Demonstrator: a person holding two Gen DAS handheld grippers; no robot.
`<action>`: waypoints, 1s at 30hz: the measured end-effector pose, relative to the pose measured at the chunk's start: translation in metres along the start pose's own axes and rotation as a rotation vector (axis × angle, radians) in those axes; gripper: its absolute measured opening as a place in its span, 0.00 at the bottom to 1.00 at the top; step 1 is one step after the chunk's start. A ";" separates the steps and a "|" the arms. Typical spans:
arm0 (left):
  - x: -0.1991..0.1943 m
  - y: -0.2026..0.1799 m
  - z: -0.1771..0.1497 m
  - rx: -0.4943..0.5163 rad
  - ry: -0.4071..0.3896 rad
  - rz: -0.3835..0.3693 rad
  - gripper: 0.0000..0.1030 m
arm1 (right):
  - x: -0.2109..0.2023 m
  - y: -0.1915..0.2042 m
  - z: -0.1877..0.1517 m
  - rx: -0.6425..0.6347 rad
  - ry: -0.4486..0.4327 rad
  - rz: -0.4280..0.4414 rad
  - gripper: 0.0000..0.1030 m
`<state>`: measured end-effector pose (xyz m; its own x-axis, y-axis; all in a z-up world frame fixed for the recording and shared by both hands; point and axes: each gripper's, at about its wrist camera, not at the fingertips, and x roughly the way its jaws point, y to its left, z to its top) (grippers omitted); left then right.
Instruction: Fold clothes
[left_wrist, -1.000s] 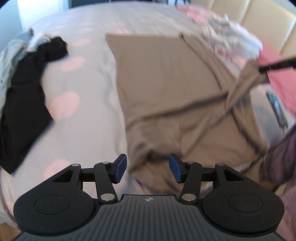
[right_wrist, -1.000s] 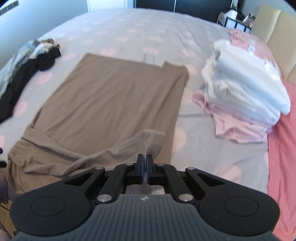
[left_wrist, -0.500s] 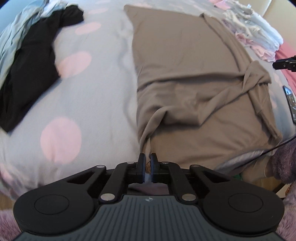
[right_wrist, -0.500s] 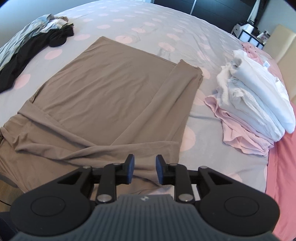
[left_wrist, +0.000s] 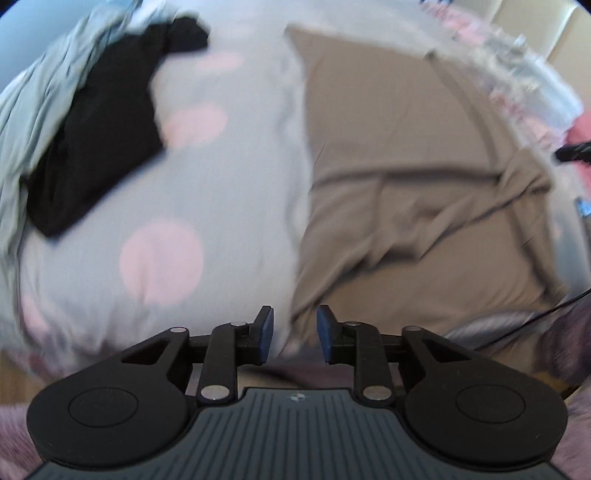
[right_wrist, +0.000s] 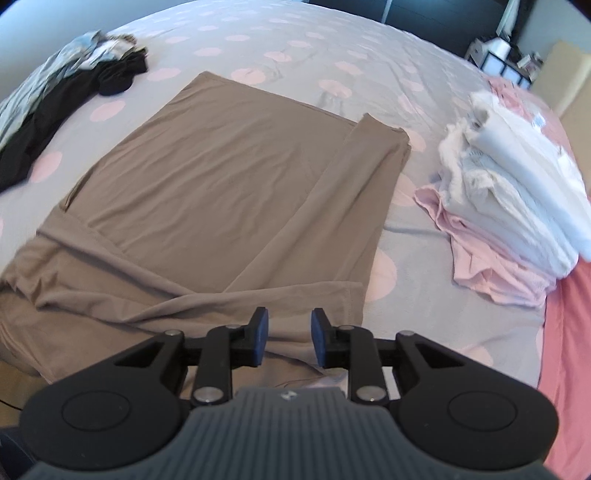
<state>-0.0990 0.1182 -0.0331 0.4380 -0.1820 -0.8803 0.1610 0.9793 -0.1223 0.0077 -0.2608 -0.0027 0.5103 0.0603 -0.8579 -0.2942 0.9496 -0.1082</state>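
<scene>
A taupe garment lies spread on the bed, its right side folded in as a long strip and its near end folded across. It also shows, blurred, in the left wrist view. My left gripper is open and empty at the garment's near left corner. My right gripper is open and empty just above the garment's near edge.
The grey bedsheet has pink dots. A stack of folded white and pink clothes sits to the right. A black garment and a pale patterned one lie at the far left. A pink cover runs along the right edge.
My left gripper shut on the garment's near left corner half a second ago and is now open. My right gripper let go of the cloth earlier and stays open.
</scene>
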 end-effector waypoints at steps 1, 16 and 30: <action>-0.002 -0.001 0.008 0.015 -0.016 -0.015 0.27 | 0.001 -0.005 0.002 0.023 0.003 0.013 0.28; 0.048 -0.036 0.088 0.223 -0.039 -0.090 0.38 | 0.069 0.008 0.032 0.184 0.154 0.186 0.34; 0.070 -0.031 0.099 0.218 -0.035 -0.096 0.38 | 0.027 0.008 -0.016 0.187 0.099 0.161 0.02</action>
<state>0.0140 0.0662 -0.0462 0.4410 -0.2798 -0.8528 0.3887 0.9160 -0.0995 0.0060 -0.2569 -0.0344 0.3843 0.1936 -0.9027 -0.2060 0.9711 0.1205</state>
